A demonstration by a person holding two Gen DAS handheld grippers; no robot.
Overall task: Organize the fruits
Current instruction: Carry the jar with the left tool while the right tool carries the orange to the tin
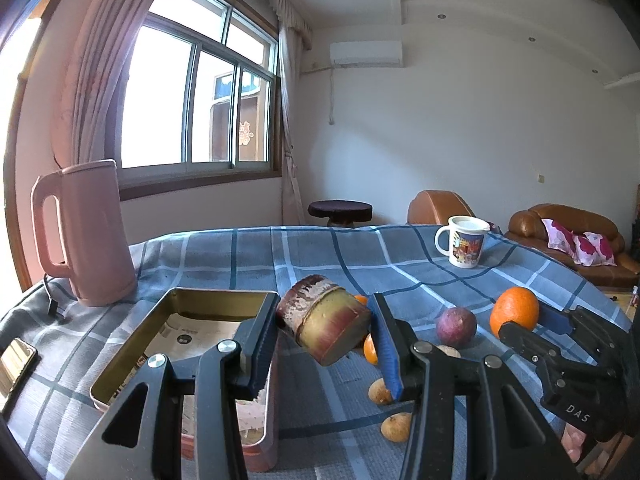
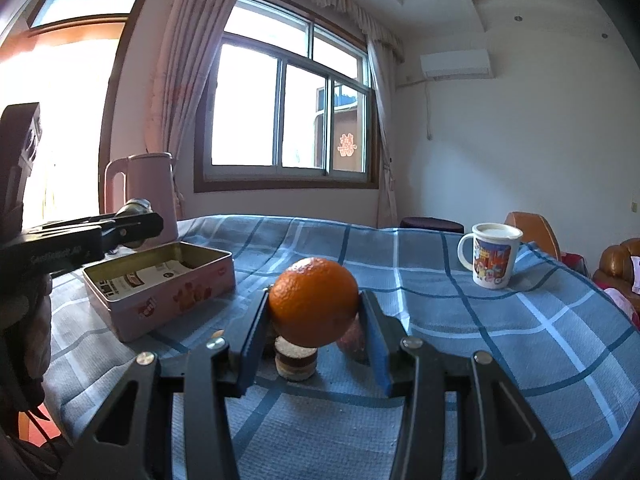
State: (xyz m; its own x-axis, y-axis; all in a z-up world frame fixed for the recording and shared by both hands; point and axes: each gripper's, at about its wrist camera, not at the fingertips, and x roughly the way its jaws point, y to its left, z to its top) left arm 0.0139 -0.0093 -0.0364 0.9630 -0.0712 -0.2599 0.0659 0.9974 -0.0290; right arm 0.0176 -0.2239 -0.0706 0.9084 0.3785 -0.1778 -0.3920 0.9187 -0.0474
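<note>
The left tool [image 1: 326,334] is closed on a short piece of sugarcane [image 1: 326,326], held up off the worktop [image 1: 320,248] right beside the open pink tin [image 1: 120,364]; I think it is there because the tin is where the fruit goes; the cane piece is fat and round, dark purple with white scuffs at one end and yellow-green near the cut end. The right tool [image 2: 314,310] is closed on a big orange [image 2: 314,302], lifted above the blue checked cloth; it looks bright, round and bumpy, and the pads press on both its sides so it will not roll away. Left on the cloth are a purple round fruit [image 1: 456,326], a small orange [image 1: 370,350] and two little tan fruits [image 1: 396,426]; one more cane piece [image 2: 295,362] stands under the big orange. A pink kettle [image 1: 86,232] and a picture mug [image 1: 464,242] stand farther back, well apart from the fruit.
</note>
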